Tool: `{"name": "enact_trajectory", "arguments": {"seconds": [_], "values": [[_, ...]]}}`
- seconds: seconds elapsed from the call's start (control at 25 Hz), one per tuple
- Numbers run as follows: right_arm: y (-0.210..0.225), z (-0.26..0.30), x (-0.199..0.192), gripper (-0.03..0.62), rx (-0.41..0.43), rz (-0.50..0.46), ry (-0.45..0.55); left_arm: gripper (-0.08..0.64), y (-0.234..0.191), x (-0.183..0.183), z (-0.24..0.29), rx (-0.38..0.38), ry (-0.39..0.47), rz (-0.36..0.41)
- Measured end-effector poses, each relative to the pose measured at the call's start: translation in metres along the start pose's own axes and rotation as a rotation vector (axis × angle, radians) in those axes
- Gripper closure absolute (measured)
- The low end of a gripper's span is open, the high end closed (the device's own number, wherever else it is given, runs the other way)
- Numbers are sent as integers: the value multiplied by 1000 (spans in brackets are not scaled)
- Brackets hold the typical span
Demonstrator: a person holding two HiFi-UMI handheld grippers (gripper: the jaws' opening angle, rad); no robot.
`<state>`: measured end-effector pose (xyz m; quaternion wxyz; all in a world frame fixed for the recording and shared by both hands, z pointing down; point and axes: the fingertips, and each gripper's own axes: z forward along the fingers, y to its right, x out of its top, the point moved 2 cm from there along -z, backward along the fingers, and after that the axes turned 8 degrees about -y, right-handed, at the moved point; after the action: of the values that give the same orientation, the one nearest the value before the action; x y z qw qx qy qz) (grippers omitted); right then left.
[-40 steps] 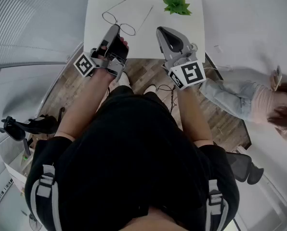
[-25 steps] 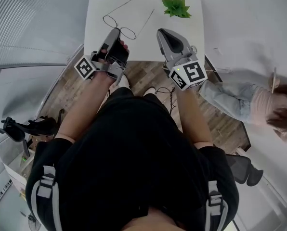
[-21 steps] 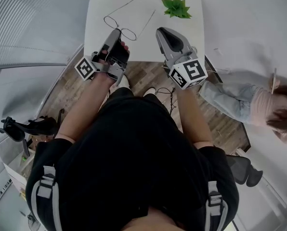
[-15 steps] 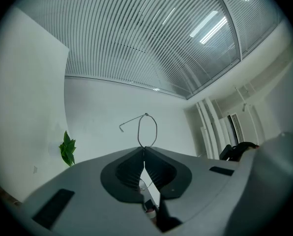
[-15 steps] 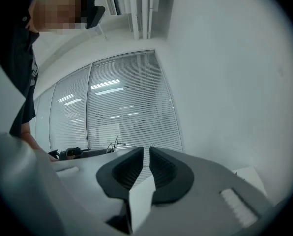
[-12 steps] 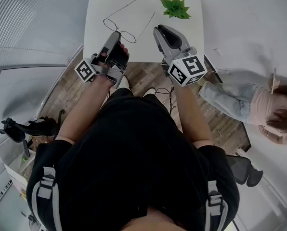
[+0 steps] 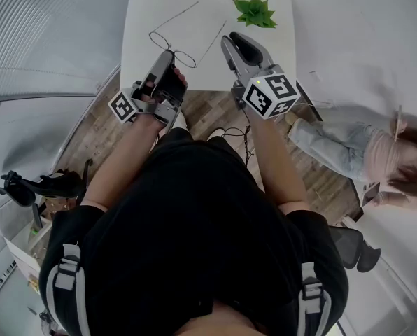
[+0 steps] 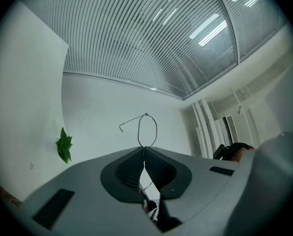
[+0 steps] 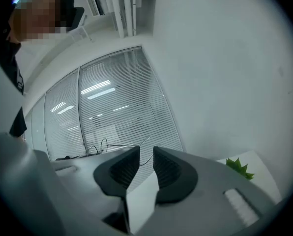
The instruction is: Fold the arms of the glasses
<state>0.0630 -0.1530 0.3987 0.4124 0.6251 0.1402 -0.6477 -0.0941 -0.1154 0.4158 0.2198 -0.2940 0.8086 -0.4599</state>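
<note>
Grey left claw (image 8: pixel 144 149) pinches the wire glasses (image 8: pixel 146 114) at one lens rim; right claw (image 9: pixel 146 154), jaws just opening, holds nothing. Only the head view shows both arms spread over the white desk (image 7: pixel 264 54); the left gripper view hides the second lens.

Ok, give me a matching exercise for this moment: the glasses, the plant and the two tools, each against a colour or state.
Things:
1. glasses
2. plant
3. left tool
4. right tool

States:
A. jaws apart, nothing between them
B. green, near the far right corner of the table
C. thin wire, both arms spread out
D. shut on a lens rim

Pairs: 1-C, 2-B, 3-D, 4-A.

The right tool's jaws have just been opening.
</note>
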Motion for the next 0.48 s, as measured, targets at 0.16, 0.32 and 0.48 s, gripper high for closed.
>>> {"name": "enact_trajectory", "arguments": {"seconds": [0.16,0.32,0.48], "values": [[4,2,-1,486,8,40,-4,546,0,-3,-3,-11,1,-5],[6,6,0,486,12,61,-6,546,1,-5,-2,-25,-1,-7],[9,9,-1,486,12,78,-11,546,2,-7,-2,-41,-7,-13]]}}
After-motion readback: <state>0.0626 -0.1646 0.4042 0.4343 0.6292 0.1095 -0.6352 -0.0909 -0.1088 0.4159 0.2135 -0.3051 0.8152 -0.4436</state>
